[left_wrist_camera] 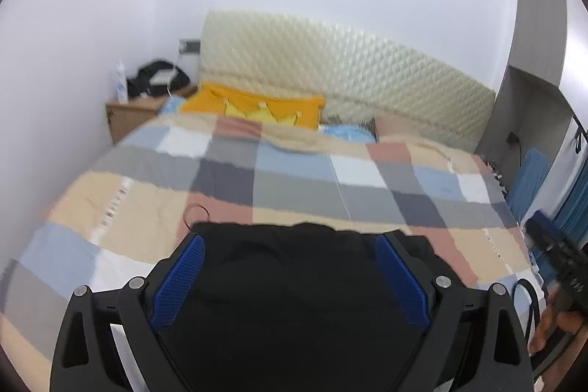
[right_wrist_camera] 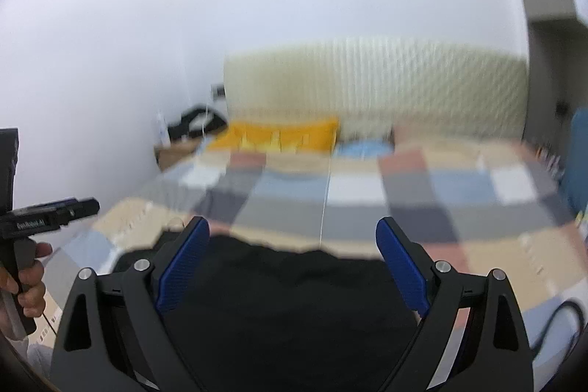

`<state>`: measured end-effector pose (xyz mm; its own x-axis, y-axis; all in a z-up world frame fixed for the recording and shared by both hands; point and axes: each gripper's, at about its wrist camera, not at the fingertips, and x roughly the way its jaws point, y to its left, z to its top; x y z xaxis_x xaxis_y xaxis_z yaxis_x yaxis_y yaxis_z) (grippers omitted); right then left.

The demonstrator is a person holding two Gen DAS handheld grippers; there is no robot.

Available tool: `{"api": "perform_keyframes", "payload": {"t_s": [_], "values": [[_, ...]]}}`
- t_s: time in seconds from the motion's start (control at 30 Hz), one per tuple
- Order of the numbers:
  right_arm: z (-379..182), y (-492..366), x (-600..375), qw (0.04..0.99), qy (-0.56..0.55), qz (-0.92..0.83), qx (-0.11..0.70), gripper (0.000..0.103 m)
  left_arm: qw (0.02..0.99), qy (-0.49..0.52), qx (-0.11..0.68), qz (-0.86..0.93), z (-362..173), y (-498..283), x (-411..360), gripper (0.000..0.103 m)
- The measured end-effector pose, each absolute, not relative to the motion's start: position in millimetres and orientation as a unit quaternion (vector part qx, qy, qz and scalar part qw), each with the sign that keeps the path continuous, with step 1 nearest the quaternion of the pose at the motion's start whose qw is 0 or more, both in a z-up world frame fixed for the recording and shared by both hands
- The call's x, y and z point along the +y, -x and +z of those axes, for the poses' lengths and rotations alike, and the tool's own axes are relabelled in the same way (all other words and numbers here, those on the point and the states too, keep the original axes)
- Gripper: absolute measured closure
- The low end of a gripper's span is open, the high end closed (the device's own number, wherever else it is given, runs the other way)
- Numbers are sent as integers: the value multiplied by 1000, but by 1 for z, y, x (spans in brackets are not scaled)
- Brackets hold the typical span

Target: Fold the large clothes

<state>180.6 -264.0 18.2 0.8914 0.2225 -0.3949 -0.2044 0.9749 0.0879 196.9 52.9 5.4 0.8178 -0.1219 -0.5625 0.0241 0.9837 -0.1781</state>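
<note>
A black garment (left_wrist_camera: 286, 281) lies flat on the near part of a checked bedspread (left_wrist_camera: 294, 179). My left gripper (left_wrist_camera: 290, 245) is open above it, its blue pads (left_wrist_camera: 180, 278) wide apart with nothing between them. In the right wrist view the same garment (right_wrist_camera: 294, 300) spreads below my right gripper (right_wrist_camera: 294, 234), which is also open and empty, its blue pads (right_wrist_camera: 400, 263) wide apart. Both views are blurred by motion. The right gripper's body (left_wrist_camera: 558, 256) shows at the right edge of the left view; the left gripper's body (right_wrist_camera: 44, 215) shows at the left edge of the right view.
An orange pillow (left_wrist_camera: 257, 105) and a blue pillow (left_wrist_camera: 349, 133) lie at the cream padded headboard (left_wrist_camera: 349, 76). A wooden nightstand (left_wrist_camera: 132, 112) with a black bag (left_wrist_camera: 158, 79) and a bottle stands at the far left. A grey wardrobe (left_wrist_camera: 529, 61) stands at the right.
</note>
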Motion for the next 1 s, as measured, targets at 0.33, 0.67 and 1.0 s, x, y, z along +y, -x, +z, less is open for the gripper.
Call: {"api": "perform_keyframes", "payload": {"t_s": [0.33,0.67,1.0], "values": [[114,-66,-252,978,-28,141,149,5,970,100,222,-14,95,-73,60,5],[118,14,-227,978,-29,160,132,2,979,74,187,-12,113,12,43,4],[101,48,-221,979,-36,138,148,0,978,42,200,-37,89,43,16,4]]}}
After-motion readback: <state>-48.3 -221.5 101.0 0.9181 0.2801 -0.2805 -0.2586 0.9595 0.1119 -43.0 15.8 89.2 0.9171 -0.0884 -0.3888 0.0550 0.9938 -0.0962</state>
